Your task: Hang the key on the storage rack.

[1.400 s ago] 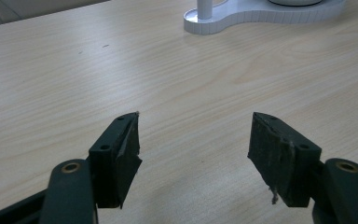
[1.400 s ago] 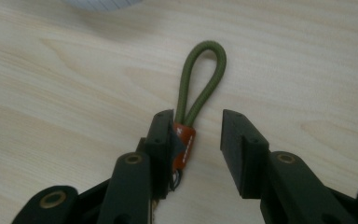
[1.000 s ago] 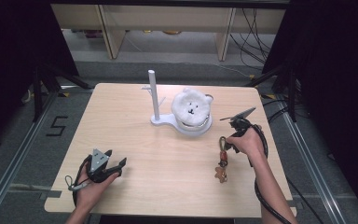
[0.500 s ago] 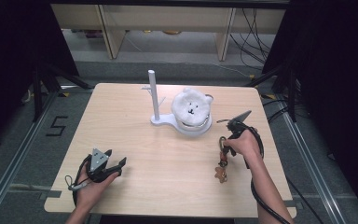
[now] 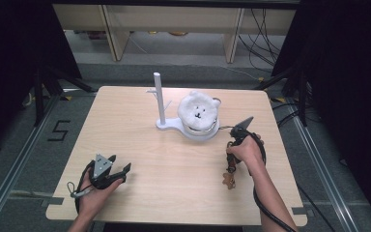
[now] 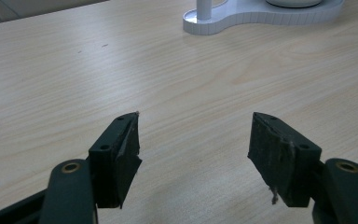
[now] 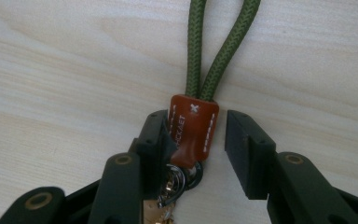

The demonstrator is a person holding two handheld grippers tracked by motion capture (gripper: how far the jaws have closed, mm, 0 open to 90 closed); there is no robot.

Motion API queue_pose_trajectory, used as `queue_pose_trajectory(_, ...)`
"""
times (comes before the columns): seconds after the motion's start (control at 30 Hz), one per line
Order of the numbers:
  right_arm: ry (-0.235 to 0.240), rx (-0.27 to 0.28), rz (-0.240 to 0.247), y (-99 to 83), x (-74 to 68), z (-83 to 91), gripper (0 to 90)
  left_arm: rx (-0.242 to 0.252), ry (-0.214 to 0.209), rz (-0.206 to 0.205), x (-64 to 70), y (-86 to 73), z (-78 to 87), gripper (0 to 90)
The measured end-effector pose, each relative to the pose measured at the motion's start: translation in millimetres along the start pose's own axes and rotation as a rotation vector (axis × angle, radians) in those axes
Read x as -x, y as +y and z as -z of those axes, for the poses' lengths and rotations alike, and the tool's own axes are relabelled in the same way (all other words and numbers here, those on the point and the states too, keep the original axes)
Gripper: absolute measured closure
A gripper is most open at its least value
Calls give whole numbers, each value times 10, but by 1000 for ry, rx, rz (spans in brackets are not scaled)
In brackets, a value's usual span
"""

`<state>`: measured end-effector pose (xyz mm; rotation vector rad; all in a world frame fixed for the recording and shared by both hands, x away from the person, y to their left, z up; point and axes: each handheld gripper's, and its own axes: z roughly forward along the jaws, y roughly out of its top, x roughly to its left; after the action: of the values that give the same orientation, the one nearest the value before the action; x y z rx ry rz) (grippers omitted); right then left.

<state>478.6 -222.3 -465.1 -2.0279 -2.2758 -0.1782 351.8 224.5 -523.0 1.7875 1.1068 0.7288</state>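
Tongs on the right (image 7: 196,154) stand slightly apart around a brown leather tab (image 7: 191,128), green cord (image 7: 205,46) ahead; left tongs (image 6: 193,154) gape over bare surface (image 6: 74,70).

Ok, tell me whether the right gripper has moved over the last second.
Yes. In the high view the right gripper has drifted toward the person's left, ending closer to the white stand that carries the plush bear; its tip sat farther right earlier.

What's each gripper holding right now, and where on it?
Left gripper: nothing, jaws wide open over bare table. Right gripper: jaws straddle the keychain's brown leather tab; left jaw touches, right stands apart, so not clamped.
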Motion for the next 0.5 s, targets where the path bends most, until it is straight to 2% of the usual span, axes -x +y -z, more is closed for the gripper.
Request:
queue_pose_trajectory(0.03,0,0,0,0,0,0,602,0,0,0,0,0,0,330)
queue_pose_trajectory(0.07,-18,41,23,6,10,-36,603,1,-5,1,-1,-1,-4,330)
queue_pose_trajectory(0.1,-18,41,23,6,10,-36,603,4,-5,1,0,-2,-5,330)
queue_pose_trajectory(0.13,-7,0,-32,5,-25,-25,604,0,-1,-1,3,0,-2,330)
queue_pose_trajectory(0.17,-8,-1,13,12,-4,-20,609,-1,-3,-4,2,0,-3,330)
queue_pose_trajectory(0.23,-26,3,16,17,-20,-31,625,-1,-3,-3,4,0,-2,330)
queue_pose_trajectory(0.3,-22,17,26,9,-29,-42,643,1,-2,-1,6,0,-1,330)
queue_pose_trajectory(0.33,-20,21,10,15,-48,-49,653,1,-3,-2,5,-1,-1,330)
queue_pose_trajectory(0.37,-25,-8,17,29,-46,-40,667,0,-3,-2,5,0,-1,330)
queue_pose_trajectory(0.4,-27,17,7,24,-69,-67,693,0,-4,-3,6,0,-1,330)
queue_pose_trajectory(0.47,-25,10,-1,27,-76,-63,700,1,-4,-3,6,-1,-1,330)
queue_pose_trajectory(0.5,-22,0,20,27,-67,-49,726,1,-4,-3,7,-1,-1,330)
